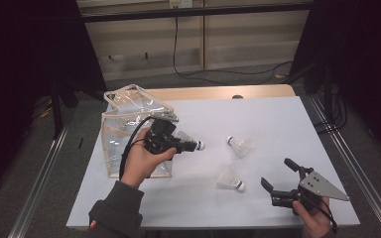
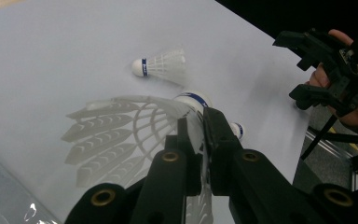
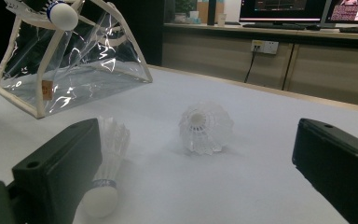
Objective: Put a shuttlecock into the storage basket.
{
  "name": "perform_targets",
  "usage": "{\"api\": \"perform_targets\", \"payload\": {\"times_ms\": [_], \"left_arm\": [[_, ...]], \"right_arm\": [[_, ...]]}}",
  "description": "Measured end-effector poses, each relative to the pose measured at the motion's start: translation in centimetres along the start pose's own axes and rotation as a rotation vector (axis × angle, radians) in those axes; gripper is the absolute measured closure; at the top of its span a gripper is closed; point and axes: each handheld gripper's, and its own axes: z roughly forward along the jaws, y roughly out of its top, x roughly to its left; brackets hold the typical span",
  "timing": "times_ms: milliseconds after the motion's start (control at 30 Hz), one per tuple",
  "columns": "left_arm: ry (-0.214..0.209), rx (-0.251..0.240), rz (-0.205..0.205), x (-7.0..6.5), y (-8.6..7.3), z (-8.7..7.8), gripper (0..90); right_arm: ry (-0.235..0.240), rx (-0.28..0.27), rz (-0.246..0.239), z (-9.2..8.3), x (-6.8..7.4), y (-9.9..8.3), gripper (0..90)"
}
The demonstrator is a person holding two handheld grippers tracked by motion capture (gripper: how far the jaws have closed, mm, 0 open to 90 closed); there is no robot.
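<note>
My left gripper (image 1: 184, 144) hovers just right of a clear plastic bag (image 1: 129, 126), shut on the feather skirt of a white shuttlecock (image 1: 194, 144). In the left gripper view the jaws (image 2: 200, 128) pinch those feathers (image 2: 121, 135), cork pointing away. Two more shuttlecocks lie on the white table: one farther back (image 1: 239, 146) (image 3: 205, 126) and one nearer (image 1: 230, 179) (image 3: 107, 163). My right gripper (image 1: 278, 173) (image 3: 198, 137) stands open near the front right, holding nothing, with the nearer shuttlecock just beside its left jaw.
The bag (image 3: 74, 60) stands upright at the table's left with its mouth open. The white table top (image 1: 278, 124) ends in a wooden strip at the back. Dark curtains, metal rails and cables surround it.
</note>
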Motion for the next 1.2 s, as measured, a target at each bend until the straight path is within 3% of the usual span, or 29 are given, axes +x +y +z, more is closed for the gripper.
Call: {"api": "perform_targets", "payload": {"times_ms": [1200], "left_arm": [[0.048, 0.019, -0.002, 0.4, 2.8, -1.8, 86.6]], "right_arm": [[0.006, 0.001, -0.003, 0.0, 0.1, 0.0, 1.2]]}}
